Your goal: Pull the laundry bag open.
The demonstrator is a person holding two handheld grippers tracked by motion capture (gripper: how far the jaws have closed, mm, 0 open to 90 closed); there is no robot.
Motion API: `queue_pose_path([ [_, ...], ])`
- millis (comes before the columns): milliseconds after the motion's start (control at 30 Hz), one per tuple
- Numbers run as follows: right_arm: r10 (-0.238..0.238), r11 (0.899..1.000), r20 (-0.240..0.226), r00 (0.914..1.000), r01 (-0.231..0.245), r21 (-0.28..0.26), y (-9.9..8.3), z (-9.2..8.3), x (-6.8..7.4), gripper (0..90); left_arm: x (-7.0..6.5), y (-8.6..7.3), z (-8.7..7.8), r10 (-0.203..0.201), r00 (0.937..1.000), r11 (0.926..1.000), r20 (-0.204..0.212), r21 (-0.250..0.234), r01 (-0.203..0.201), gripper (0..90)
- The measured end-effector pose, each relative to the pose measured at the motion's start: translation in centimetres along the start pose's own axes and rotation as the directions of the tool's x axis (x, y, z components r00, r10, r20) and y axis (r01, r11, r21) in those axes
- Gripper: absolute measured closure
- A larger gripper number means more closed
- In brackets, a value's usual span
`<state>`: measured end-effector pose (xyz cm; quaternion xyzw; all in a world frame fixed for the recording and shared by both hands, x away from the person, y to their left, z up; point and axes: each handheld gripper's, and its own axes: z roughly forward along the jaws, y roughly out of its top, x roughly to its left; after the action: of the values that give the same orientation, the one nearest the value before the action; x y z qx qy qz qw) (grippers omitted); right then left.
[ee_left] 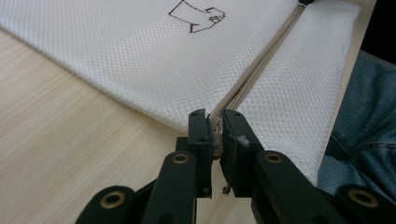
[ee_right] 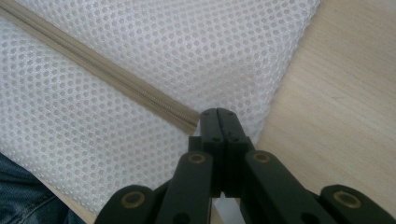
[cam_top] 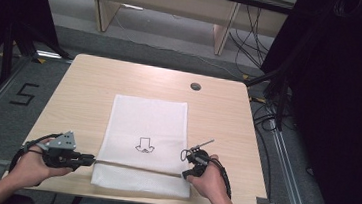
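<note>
From above, a white mesh bag (cam_top: 146, 144) lies flat on the desk (cam_top: 90, 83), the left gripper (cam_top: 89, 160) and right gripper (cam_top: 185, 174) at opposite ends of its zipper (cam_top: 137, 167). The left gripper view shows jaws pinching the zipper's end. In the right gripper view, jaws are pressed together on the bag's edge at the zipper's end.

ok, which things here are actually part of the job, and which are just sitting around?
In the job:
- white mesh bag
- its beige zipper
- left gripper, shut on the zipper's end
- right gripper, shut at the zipper's other end

Lying about:
- round grommet in the table
- cables on the floor
</note>
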<state>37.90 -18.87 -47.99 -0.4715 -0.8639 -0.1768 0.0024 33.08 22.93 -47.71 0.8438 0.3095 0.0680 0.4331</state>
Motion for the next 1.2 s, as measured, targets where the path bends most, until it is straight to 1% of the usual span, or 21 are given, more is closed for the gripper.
queue_pose_path([
  [67, 0.003, 1.0, 0.006, 1.0, -0.003, 0.002, 0.0, 0.0, 0.0, 90.0, 0.1, -0.1, 0.0, -0.001, 1.0, 1.0, -0.006, 0.008, 0.001, 81.9],
  [100, 0.006, 1.0, 0.001, 1.0, -0.006, 0.004, 0.0, 0.0, 0.0, 90.0, 0.0, -0.1, 0.0, -0.016, 0.9998, 0.9998, -0.009, 0.015, 0.016, 81.9],
  [133, -0.001, 1.0, -0.003, 1.0, 0.001, 0.003, 0.0, 0.0, 0.0, 90.0, 0.1, -0.1, 0.0, 0.005, 0.9998, 0.9994, -0.018, 0.034, -0.004, 81.9],
  [167, -0.005, 1.0, -0.006, 1.0, 0.005, -0.001, -0.1, 0.0, -0.1, 90.0, 0.1, -0.1, 0.0, 0.019, 0.9998, 0.9994, -0.012, 0.029, -0.018, 81.9],
  [200, -0.002, 1.0, -0.002, 1.0, 0.002, -0.005, -0.1, 0.0, -0.1, 90.0, 0.2, -0.1, 0.0, 0.02, 0.9997, 0.9987, -0.016, 0.048, -0.019, 81.9],
  [267, -0.007, 1.0, -0.006, 1.0, 0.007, -0.01, -0.1, 0.0, -0.1, 90.0, 0.1, -0.1, 0.1, 0.011, 0.9999, 0.9992, -0.01, 0.039, -0.01, 81.9],
  [367, 0.001, 1.0, -0.008, 1.0, -0.001, -0.005, -0.1, 0.1, -0.1, 90.0, 0.0, -0.2, 0.2, 0.012, 0.9996, 0.9981, -0.024, 0.06, -0.011, 81.9],
  [400, -0.011, 1.0, -0.003, 0.9999, 0.011, -0.01, -0.1, 0.0, -0.1, 90.0, 0.0, -0.2, 0.3, 0.017, 0.9997, 0.9983, -0.016, 0.056, -0.016, 81.9],
  [500, -0.002, 1.0, -0.004, 1.0, 0.002, -0.002, -0.1, 0.0, -0.1, 90.0, 0.1, -0.3, 0.3, 0.038, 0.9992, 0.9972, -0.009, 0.064, -0.037, 81.7],
  [633, -0.005, 1.0, -0.008, 1.0, 0.005, -0.004, -0.1, 0.0, -0.1, 90.0, 0.2, -0.2, 0.3, 0.039, 0.9992, 0.9973, -0.004, 0.063, -0.038, 81.2],
  [667, -0.006, 1.0, -0.009, 0.9999, 0.006, -0.005, -0.1, 0.0, -0.2, 90.0, 0.3, -0.2, 0.2, 0.045, 0.999, 0.9974, -0.005, 0.056, -0.044, 81.2],
  [700, -0.01, 1.0, -0.009, 0.9999, 0.009, -0.005, -0.1, 0.0, -0.2, 90.0, 0.3, -0.2, 0.1, 0.025, 0.9995, 0.9994, 0.016, 0.024, -0.026, 79.4],
  [733, -0.01, 1.0, -0.009, 0.9999, 0.009, -0.005, -0.1, 0.0, -0.2, 90.0, 0.3, -0.2, 0.1, 0.025, 0.9995, 0.9994, 0.016, 0.024, -0.026, 78.2],
  [767, -0.009, 1.0, -0.009, 0.9999, 0.009, -0.004, -0.1, 0.0, -0.1, 90.0, 0.3, -0.3, 0.1, 0.004, 0.9999, 0.9999, 0.015, 0.013, -0.004, 78.2],
  [800, -0.009, 1.0, -0.008, 0.9999, 0.009, -0.004, -0.1, 0.0, -0.1, 90.0, 0.5, -0.2, -0.2, 0.0, 1.0, 1.0, 0.005, 0.002, 0.0, 77.6],
  [867, -0.01, 1.0, -0.008, 0.9999, 0.01, 0.0, -0.1, 0.0, -0.1, 90.0, 0.9, -0.2, -0.8, -0.048, 0.9989, 0.9968, 0.005, -0.065, 0.048, 74.4],
  [933, -0.022, 1.0, -0.002, 0.9997, 0.022, -0.008, -0.1, 0.0, 0.0, 90.0, 1.1, -0.2, -1.1, -0.073, 0.9973, 0.9924, -0.012, -0.101, 0.071, 70.4],
  [1033, -0.03, 1.0, -0.002, 0.9996, 0.03, -0.009, -0.1, 0.0, 0.0, 90.0, 1.3, 0.3, -1.0, -0.06, 0.9964, 0.9907, -0.06, -0.126, 0.052, 61.0],
  [1067, -0.008, 1.0, -0.003, 1.0, 0.008, -0.001, -0.1, -0.1, 0.1, 90.0, 1.2, 0.5, -0.8, -0.057, 0.9963, 0.9913, -0.065, -0.122, 0.049, 55.4],
  [1100, -0.008, 1.0, -0.003, 1.0, 0.008, -0.001, -0.1, -0.1, 0.1, 90.0, 1.1, 0.8, -0.5, -0.058, 0.996, 0.9904, -0.067, -0.129, 0.049, 55.4],
  [1200, -0.023, 1.0, -0.002, 0.9997, 0.023, -0.008, -0.1, 0.0, 0.0, 90.0, 1.1, 1.9, 0.7, -0.006, 0.9967, 0.995, -0.081, -0.1, -0.002, 50.0],
])
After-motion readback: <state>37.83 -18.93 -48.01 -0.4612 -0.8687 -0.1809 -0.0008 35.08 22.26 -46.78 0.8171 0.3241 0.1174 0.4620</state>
